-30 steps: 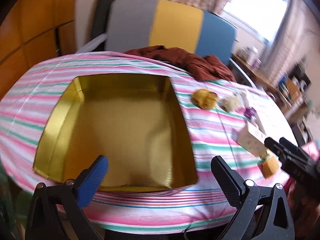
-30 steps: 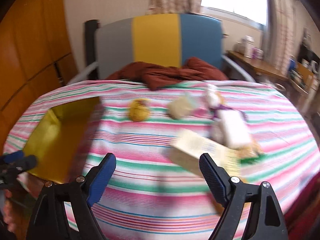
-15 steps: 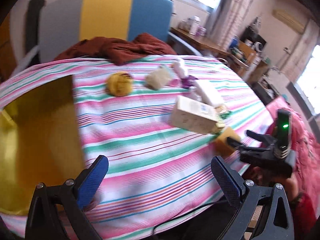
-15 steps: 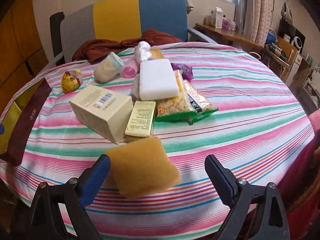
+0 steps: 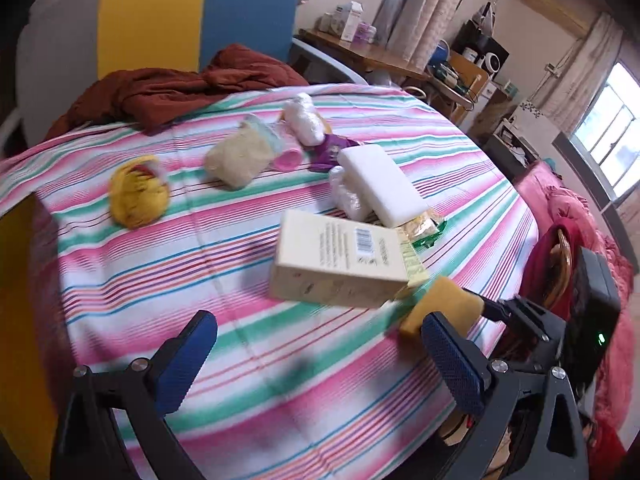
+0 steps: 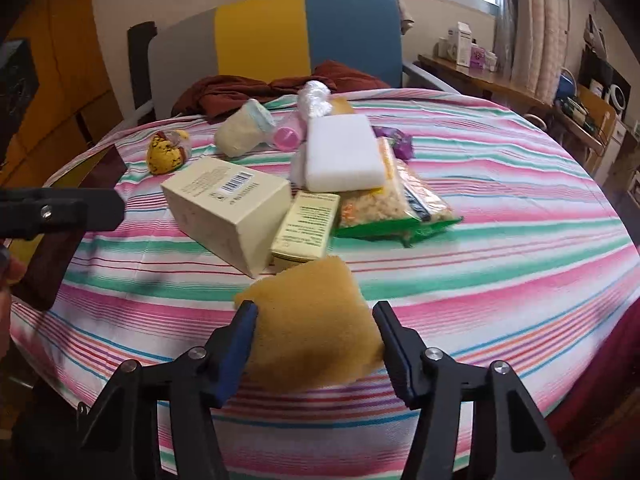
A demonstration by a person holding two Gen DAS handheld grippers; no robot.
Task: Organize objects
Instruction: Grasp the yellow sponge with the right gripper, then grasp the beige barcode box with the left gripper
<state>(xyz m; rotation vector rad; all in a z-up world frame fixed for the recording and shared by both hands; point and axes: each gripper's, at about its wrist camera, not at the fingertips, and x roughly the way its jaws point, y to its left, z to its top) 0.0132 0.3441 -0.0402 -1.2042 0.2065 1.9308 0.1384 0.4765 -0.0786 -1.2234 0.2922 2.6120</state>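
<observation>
A yellow sponge (image 6: 312, 320) lies near the front edge of the striped table, between the fingers of my right gripper (image 6: 314, 334), whose pads touch both its sides. It also shows in the left wrist view (image 5: 440, 304). Behind it lie a cream box (image 6: 228, 208), a small yellow-green box (image 6: 308, 226), a snack bag (image 6: 392, 200) and a white foam block (image 6: 342, 154). My left gripper (image 5: 316, 356) is open and empty above the tablecloth. The gold tin (image 5: 20, 320) is at the far left.
Further back lie a yellow pouch (image 5: 138, 192), a cream sock roll (image 5: 240, 156), a pink cup (image 5: 288, 158) and a white plastic-wrapped bundle (image 5: 304, 122). A brown garment (image 5: 172, 88) lies at the far edge before a chair (image 6: 280, 36). Furniture stands to the right.
My right gripper has moved onto the sponge and its fingers have closed in on its sides. My left gripper has swung right, away from the gold tin, toward the pile.
</observation>
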